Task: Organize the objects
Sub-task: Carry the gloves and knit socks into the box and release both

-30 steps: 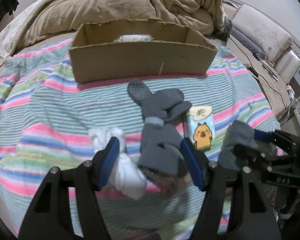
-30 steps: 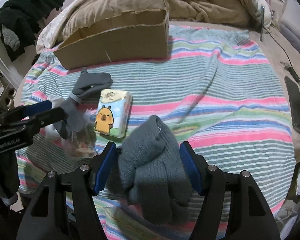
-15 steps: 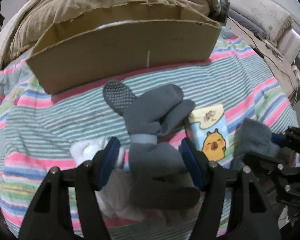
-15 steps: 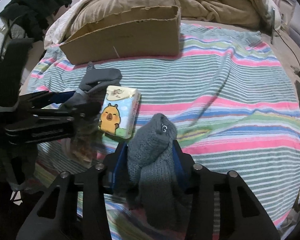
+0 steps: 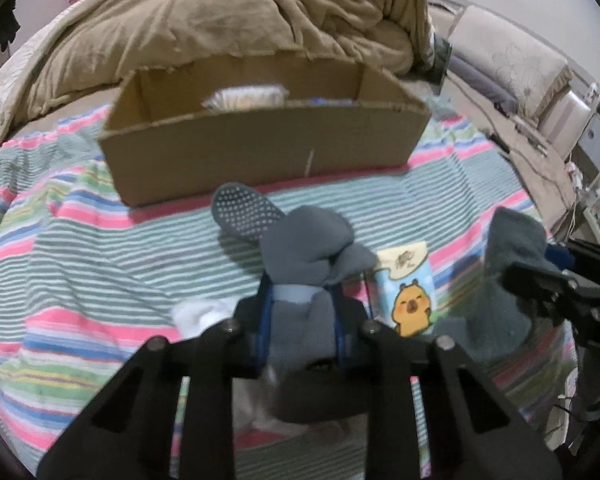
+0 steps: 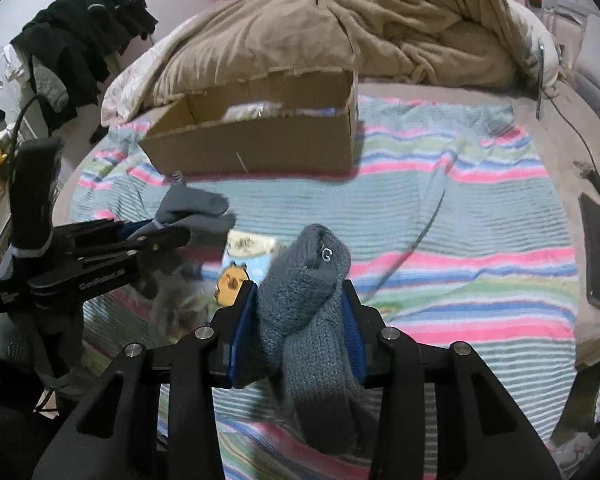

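The right gripper (image 6: 298, 320) is clamped on a knitted grey sock (image 6: 308, 312) above the striped blanket (image 6: 460, 248). To its left, the left gripper (image 6: 156, 236) pinches a smooth grey sock (image 6: 192, 206). A cartoon tissue pack (image 6: 240, 264) lies between them; a cardboard box (image 6: 260, 148) sits beyond.

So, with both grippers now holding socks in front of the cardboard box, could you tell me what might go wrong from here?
1. The left gripper pinches the smooth grey sock bundle at its middle; the dotted-sole sock trails loose and might catch the brown cardboard box rim.
2. The right gripper clamps the knitted blue-grey sock roll, which could unroll.
3. The white sock may drag along.
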A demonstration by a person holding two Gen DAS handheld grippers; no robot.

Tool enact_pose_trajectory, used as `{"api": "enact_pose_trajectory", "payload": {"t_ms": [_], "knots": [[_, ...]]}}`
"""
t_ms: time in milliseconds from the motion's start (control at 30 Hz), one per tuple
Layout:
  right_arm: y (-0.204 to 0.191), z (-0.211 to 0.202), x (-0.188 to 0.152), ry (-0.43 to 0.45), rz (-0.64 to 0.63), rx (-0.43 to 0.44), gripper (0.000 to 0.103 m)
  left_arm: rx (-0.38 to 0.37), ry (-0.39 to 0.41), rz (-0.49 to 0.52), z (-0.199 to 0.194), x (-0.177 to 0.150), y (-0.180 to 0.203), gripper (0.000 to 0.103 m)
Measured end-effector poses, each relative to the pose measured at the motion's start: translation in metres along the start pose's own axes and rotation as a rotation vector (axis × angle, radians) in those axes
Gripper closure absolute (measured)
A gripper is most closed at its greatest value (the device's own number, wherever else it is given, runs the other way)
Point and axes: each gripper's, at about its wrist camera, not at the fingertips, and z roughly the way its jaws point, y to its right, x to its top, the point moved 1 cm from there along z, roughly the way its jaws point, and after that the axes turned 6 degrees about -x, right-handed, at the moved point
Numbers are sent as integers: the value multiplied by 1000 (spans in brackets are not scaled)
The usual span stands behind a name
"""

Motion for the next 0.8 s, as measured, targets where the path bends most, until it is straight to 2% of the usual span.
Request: {"api": "enact_pose_trajectory", "payload": {"t_ms": [367,800], "knots": [[-7,-22,41,101,-26,11,60,-14,124,-40,-64,26,-12,78],[-17,-21,103,200,-82,21,60,-22,207,-67,-81,69,-33,78]]}}
